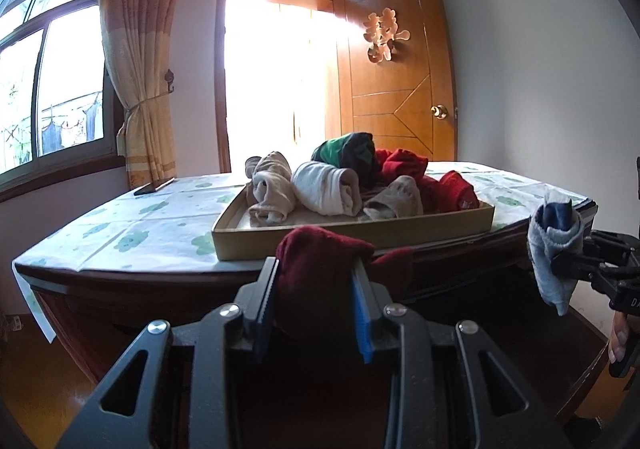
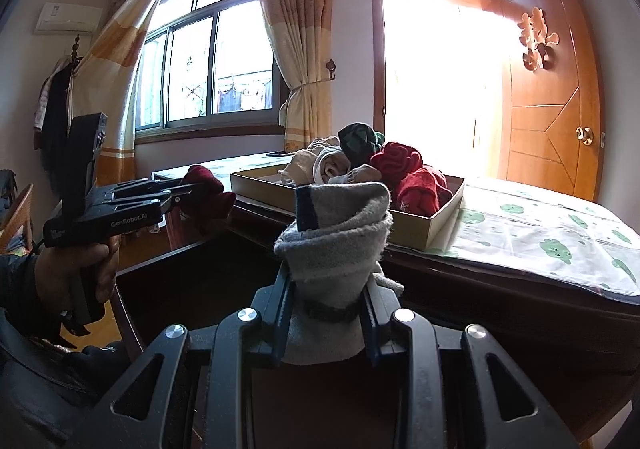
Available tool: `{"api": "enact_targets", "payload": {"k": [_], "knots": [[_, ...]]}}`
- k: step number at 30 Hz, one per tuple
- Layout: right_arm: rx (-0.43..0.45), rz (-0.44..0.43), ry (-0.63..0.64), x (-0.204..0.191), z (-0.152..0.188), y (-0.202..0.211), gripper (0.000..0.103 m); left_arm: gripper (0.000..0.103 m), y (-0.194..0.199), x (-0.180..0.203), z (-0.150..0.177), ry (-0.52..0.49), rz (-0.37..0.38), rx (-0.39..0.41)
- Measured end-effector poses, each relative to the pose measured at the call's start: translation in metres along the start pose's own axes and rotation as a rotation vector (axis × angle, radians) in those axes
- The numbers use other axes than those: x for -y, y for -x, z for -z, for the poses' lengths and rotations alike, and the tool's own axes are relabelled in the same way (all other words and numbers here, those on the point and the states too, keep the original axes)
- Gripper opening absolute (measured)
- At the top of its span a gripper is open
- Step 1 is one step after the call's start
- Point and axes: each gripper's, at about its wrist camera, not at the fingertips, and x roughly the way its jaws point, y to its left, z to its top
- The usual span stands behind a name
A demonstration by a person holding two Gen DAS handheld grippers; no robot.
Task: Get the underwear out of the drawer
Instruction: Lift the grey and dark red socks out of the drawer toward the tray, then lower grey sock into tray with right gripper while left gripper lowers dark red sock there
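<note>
My left gripper (image 1: 316, 265) is shut on a rolled dark red garment (image 1: 320, 249), held just in front of the table edge. My right gripper (image 2: 329, 277) is shut on a rolled grey garment with a dark blue band (image 2: 340, 241). In the right wrist view the left gripper (image 2: 186, 191) shows at the left with the dark red garment (image 2: 208, 197), a hand (image 2: 72, 273) on its grip. In the left wrist view the right gripper (image 1: 560, 263) holds the grey garment (image 1: 554, 245) at the right edge. Under both grippers lies the dark open drawer (image 2: 192, 273).
A shallow cardboard box (image 1: 360, 233) on the table (image 1: 140, 225) holds several rolled garments in beige, white, green and red. A phone (image 1: 154, 186) lies at the table's far left. A wooden door (image 1: 400, 89) stands open behind; a wicker chair (image 2: 16, 209) is at the left.
</note>
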Motion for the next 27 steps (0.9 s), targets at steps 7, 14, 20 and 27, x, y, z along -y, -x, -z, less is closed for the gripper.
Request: {"api": "enact_targets", "payload": {"k": [7,14,20,27], "knots": [[0.001,-0.015,0.028,-0.003,-0.018,-0.003,0.032,0.033,-0.003,0.001,-0.019,-0.036,-0.01,-0.01],[-0.004,-0.036,0.018,-0.002,-0.037,-0.012,0.032,0.033,-0.016,-0.002,-0.03,-0.063,-0.028,-0.061],[0.002,-0.058,0.022,-0.002,-0.055,-0.019,0.032,0.033,-0.023,-0.007,-0.043,-0.067,-0.043,-0.084],[-0.012,-0.072,0.047,-0.004,-0.075,-0.033,0.032,0.033,-0.029,-0.012,-0.061,-0.095,-0.062,-0.082]]}}
